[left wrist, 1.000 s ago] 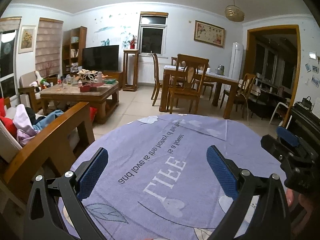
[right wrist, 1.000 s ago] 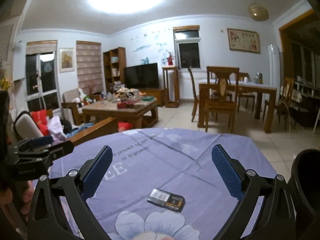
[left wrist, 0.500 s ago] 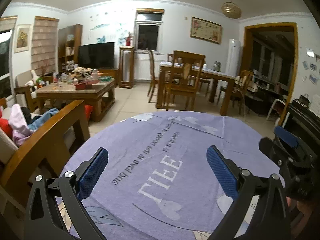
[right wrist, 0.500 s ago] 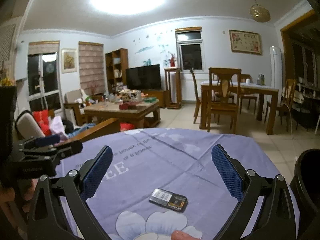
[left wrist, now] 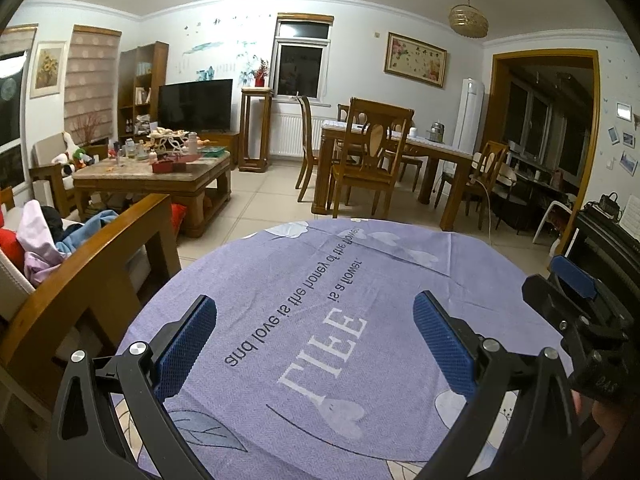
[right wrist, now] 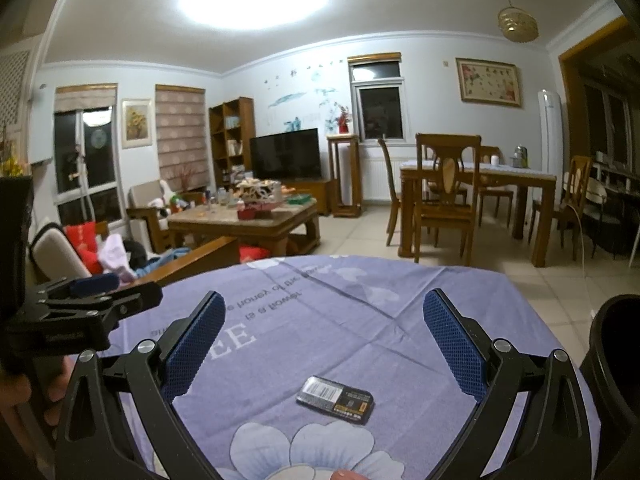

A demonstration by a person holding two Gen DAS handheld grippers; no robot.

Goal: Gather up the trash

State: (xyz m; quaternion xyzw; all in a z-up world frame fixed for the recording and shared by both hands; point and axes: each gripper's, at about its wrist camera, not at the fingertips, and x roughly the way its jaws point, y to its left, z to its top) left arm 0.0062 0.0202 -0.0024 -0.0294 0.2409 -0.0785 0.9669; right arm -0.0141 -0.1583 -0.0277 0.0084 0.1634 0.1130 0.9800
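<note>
A round table (left wrist: 400, 280) wore a purple cloth printed with words and flowers. At ten o'clock stood a cluttered wooden coffee table (left wrist: 160, 172), a dark television (left wrist: 195, 104) behind it. At one o'clock a dining table (left wrist: 432, 152) stood ringed by wooden chairs (left wrist: 368, 160).

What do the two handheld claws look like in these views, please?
Both the left claw and the right claw have black angular frames, silver bolts and two blue mesh-textured pads. No cables or sleeves show.
</note>
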